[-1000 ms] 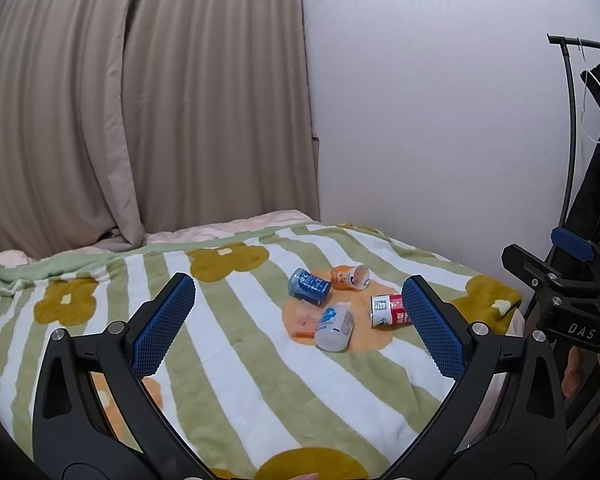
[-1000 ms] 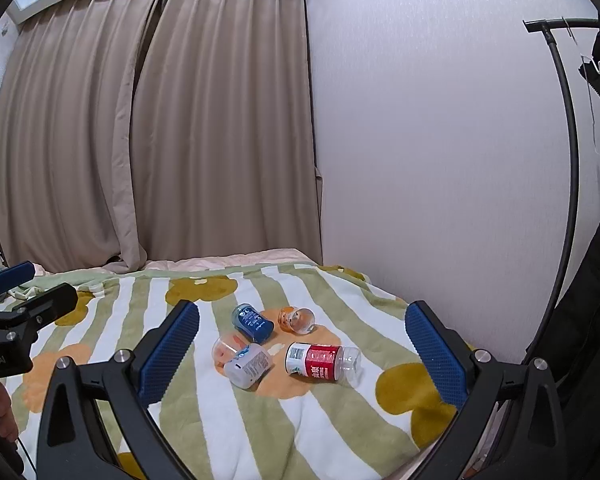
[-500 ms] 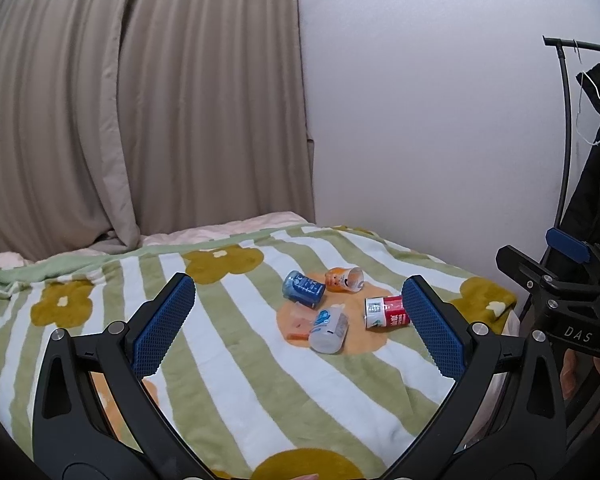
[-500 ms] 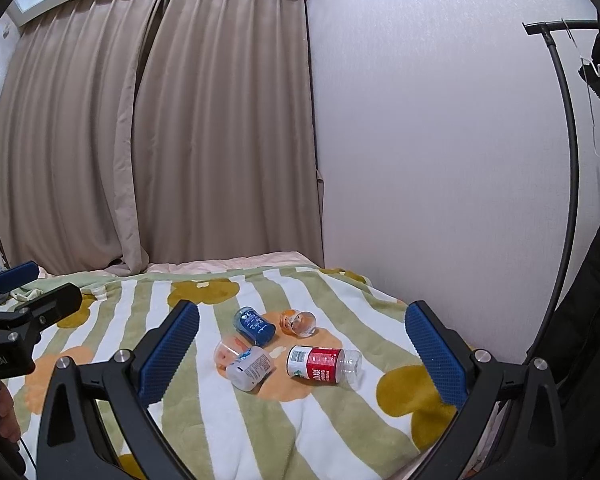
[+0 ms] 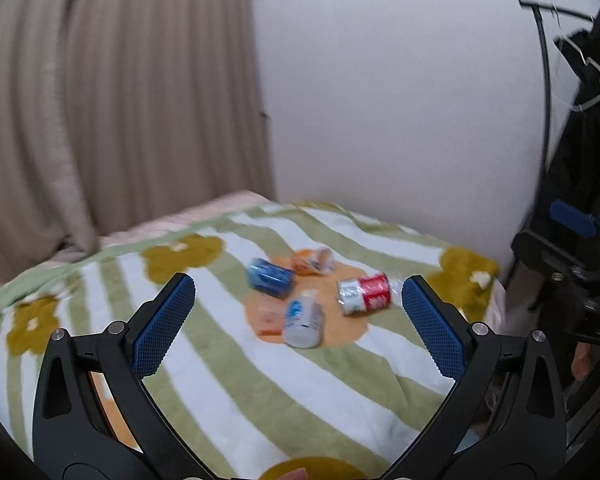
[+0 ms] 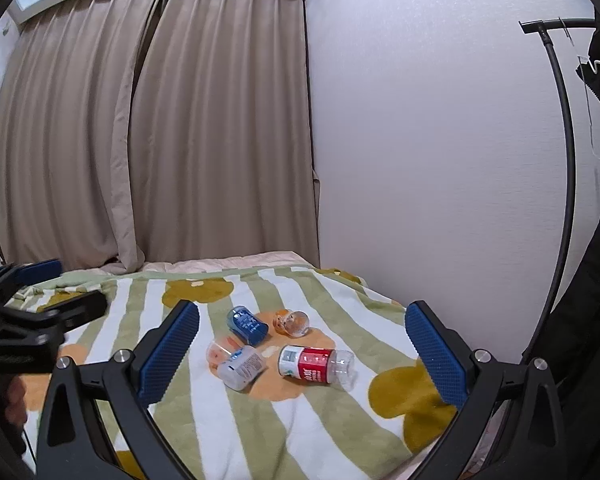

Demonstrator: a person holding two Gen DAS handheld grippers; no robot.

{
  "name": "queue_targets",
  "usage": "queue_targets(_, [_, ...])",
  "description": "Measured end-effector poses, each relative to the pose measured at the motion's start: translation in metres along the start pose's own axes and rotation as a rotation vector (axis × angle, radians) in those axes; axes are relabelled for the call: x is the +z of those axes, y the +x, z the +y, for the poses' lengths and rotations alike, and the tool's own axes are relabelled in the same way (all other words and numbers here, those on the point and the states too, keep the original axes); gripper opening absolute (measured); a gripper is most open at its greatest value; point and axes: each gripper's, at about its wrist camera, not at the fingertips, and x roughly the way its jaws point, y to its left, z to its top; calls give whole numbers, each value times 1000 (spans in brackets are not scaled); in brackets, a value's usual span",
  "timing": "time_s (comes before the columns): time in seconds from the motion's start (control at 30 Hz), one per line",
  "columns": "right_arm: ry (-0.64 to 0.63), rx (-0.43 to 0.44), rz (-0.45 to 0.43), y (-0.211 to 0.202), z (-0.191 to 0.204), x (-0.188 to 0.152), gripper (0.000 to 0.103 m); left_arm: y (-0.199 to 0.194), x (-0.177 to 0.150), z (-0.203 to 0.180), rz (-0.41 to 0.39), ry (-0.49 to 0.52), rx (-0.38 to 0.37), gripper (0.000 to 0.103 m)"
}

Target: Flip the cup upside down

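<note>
Several small clear plastic cups lie on their sides on a striped blanket: a blue-labelled one point(image 6: 247, 325) point(image 5: 269, 276), an orange one point(image 6: 290, 322) point(image 5: 313, 261), a red-labelled one point(image 6: 315, 364) point(image 5: 366, 293), a white-labelled one point(image 6: 242, 367) point(image 5: 304, 322), and a clear one point(image 6: 216, 351) partly behind it. My left gripper point(image 5: 298, 322) is open and empty, held above the bed short of the cups. My right gripper point(image 6: 302, 354) is open and empty, also short of them. The left gripper shows at the left edge of the right wrist view point(image 6: 32, 320).
The bed point(image 6: 340, 440) has a green, white and mustard flower blanket, against a white wall point(image 6: 420, 140) on the right. Beige curtains point(image 6: 140, 140) hang behind. A black clothes rack point(image 6: 560, 120) with dark garments stands at the right, past the bed's edge.
The left gripper has swung to the right and a little closer, so the cups now sit between its fingers; its view is blurred. The right gripper has barely moved. Both stay open.
</note>
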Motion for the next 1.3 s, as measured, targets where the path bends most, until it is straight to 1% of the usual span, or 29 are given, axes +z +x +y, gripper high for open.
queue_targets(0.07, [7,-3,7,2,-6,-3,103,32,7,2,67,29,-66,103])
queue_targets(0.1, [14,-2,11,4,-9,-5,103,57,11,3,125,48,-103,103])
queue_targets(0.13, [20,-2,15,6,-12,-7,103,73,13,2,158,57,-123,103])
queue_targets(0.17, [24,-5,19,7,-16,-10,103,93,14,2,209,65,-157,103])
queue_targets(0.2, [27,-8,24,10,-20,-12,103,122,15,3,292,73,-197,103])
queue_targets(0.27, [36,-11,35,15,-27,-17,103,160,11,2,404,80,-241,103])
queue_targets(0.3, [40,-14,39,17,-31,-20,103,186,7,1,479,87,-263,103])
queue_targets(0.4, [57,-22,56,26,-42,-28,103,232,-7,-1,615,93,-289,103])
queue_targets(0.43, [65,-23,61,29,-46,-31,103,248,-13,-1,658,93,-291,101])
queue_targets(0.47, [71,-24,67,32,-50,-33,103,261,-17,0,698,91,-288,97])
queue_targets(0.57, [85,-27,85,39,-58,-39,103,295,-28,2,807,75,-285,96])
queue_targets(0.67, [94,-28,97,47,-62,-43,103,315,-33,2,870,69,-290,94])
queue_targets(0.77, [98,-28,107,52,-66,-47,103,334,-41,2,946,59,-306,86])
queue_targets(0.9, [106,-31,115,58,-70,-51,103,351,-49,3,1008,83,-281,85])
queue_targets(1.1, [127,-26,135,64,-73,-57,103,362,-61,12,1063,112,-241,84])
queue_targets(1.2, [130,-21,141,67,-72,-59,103,362,-62,12,1060,133,-236,79])
queue_targets(1.3, [133,-16,144,67,-71,-60,103,363,-64,8,1072,168,-220,78])
